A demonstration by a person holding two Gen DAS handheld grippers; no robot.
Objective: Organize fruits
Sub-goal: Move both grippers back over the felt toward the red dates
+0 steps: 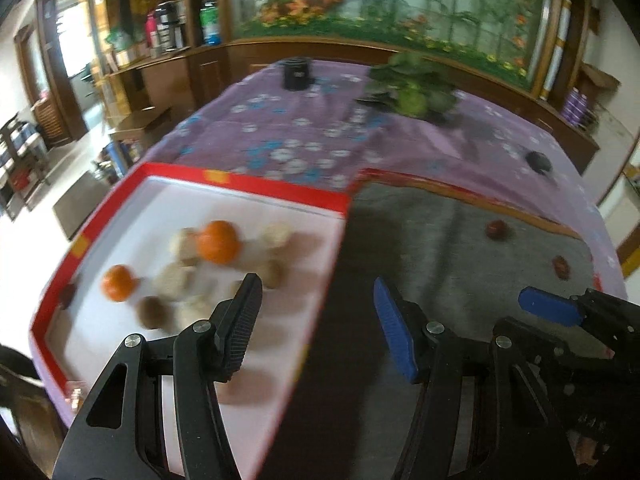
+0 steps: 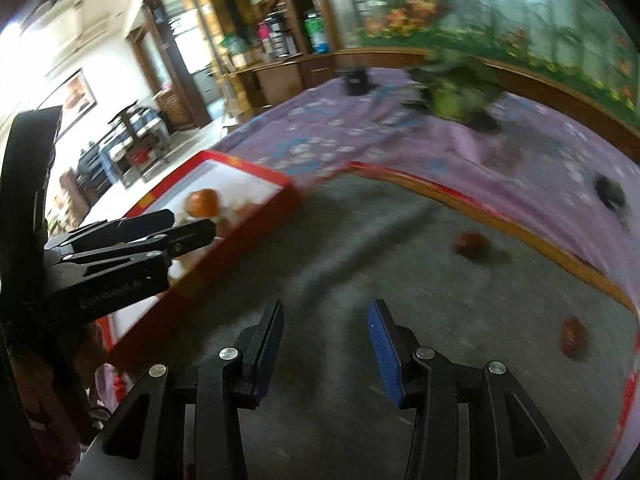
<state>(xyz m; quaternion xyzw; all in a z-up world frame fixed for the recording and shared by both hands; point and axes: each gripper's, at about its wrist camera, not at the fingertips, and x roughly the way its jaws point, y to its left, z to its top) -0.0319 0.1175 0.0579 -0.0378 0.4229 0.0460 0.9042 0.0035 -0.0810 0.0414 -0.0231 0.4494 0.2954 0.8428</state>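
1. Left gripper (image 1: 316,300): jaws parted, nothing held; over red box (image 1: 256,190) edge.
2. Oranges (image 1: 218,241) and pale fruits: in box, ahead-left.
3. Right gripper (image 2: 326,320): jaws parted, nothing held; dark red fruits (image 2: 472,243) ahead-right on grey tray (image 2: 360,248).

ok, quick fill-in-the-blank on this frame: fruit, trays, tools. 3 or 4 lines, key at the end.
1. The red-rimmed white tray holds ____ oranges among pale round fruits.
2. The two small dark red fruits lie on the ____ mat.
3. Both the left tool and right tool are ____ and hold nothing.
4. The tablecloth is ____ with flowers.

Missing: two; grey; open; purple
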